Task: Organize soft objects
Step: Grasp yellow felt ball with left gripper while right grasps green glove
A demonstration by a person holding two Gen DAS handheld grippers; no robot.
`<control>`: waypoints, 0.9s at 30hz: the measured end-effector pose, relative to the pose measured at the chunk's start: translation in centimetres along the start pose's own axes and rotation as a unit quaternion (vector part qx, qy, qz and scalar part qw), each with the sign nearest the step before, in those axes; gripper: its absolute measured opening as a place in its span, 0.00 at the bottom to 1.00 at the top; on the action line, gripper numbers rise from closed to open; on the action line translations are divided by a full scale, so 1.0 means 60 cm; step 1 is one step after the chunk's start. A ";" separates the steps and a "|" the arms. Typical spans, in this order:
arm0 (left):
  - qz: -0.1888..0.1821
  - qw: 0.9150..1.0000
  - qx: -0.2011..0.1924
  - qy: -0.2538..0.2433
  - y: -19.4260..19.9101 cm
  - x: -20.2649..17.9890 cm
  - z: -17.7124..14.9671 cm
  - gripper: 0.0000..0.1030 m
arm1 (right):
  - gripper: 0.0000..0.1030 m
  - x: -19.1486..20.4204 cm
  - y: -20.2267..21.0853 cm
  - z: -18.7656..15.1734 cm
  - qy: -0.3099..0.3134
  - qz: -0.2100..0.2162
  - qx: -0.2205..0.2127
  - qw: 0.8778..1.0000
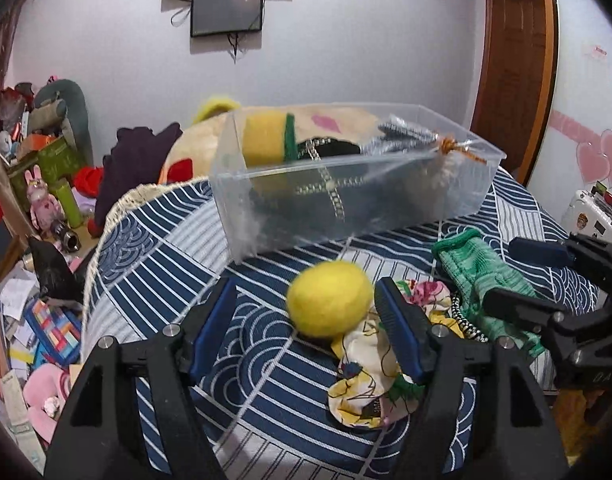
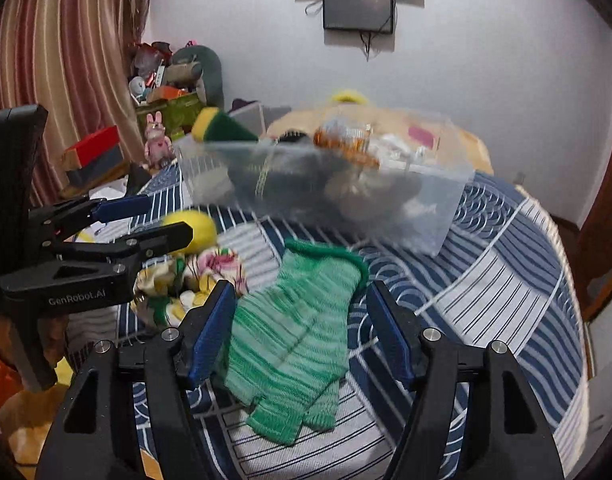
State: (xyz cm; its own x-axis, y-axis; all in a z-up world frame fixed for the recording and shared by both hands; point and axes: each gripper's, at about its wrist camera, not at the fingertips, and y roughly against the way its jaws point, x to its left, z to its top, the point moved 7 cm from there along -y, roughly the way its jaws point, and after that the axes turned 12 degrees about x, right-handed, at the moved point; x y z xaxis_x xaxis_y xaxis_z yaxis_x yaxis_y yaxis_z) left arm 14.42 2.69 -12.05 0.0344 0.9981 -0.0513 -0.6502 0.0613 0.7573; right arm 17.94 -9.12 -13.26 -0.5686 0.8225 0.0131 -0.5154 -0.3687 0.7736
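Left wrist view: the left gripper [image 1: 306,312] is seen spread wide over a blue-and-white patterned cloth [image 1: 154,248], with a yellow felt ball [image 1: 330,300] lying between its 2 blue-padded fingers, close against the right-hand one; whether it is touched cannot be told. Nothing is gripped. A floral fabric pouch [image 1: 366,376] is bunched just under that same finger. Behind the ball, a clear plastic bin [image 1: 346,200] is shown holding a yellow-and-green sponge [image 1: 266,140], a black item with a chain and other soft pieces.

From the right wrist view, the right gripper [image 2: 298,332] is likewise held wide open and empty, its fingers set either side of a green knitted glove [image 2: 290,344] that lies flat on the cloth, fingers pointing toward the camera. The left gripper is seen at the left, beside the ball and the pouch. The bin is blurred here.
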 end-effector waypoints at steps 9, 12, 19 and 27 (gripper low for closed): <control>-0.013 1.000 0.012 -0.002 -0.022 -0.016 -0.004 0.47 | 0.26 -0.012 -0.009 -0.019 -0.009 0.027 0.012 1.000; -0.015 1.000 0.010 -0.005 -0.022 -0.019 -0.002 0.43 | 0.15 -0.020 -0.004 -0.024 -0.017 0.036 0.007 0.999; -0.014 1.000 -0.011 -0.011 0.003 -0.021 0.003 0.42 | 0.10 -0.034 0.026 -0.020 -0.026 0.008 -0.021 0.999; -0.020 0.998 -0.055 -0.017 0.057 -0.028 0.034 0.42 | 0.10 -0.061 0.084 0.000 -0.038 -0.004 -0.069 0.997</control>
State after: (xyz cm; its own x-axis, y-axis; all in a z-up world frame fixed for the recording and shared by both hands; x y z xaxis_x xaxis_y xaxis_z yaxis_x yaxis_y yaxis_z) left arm 13.68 1.25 -8.06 0.0871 0.9946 -0.0573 -0.7270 0.1028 0.6789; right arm 17.42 -14.01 -9.39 -0.5163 0.8543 0.0601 -0.6060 -0.4140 0.6793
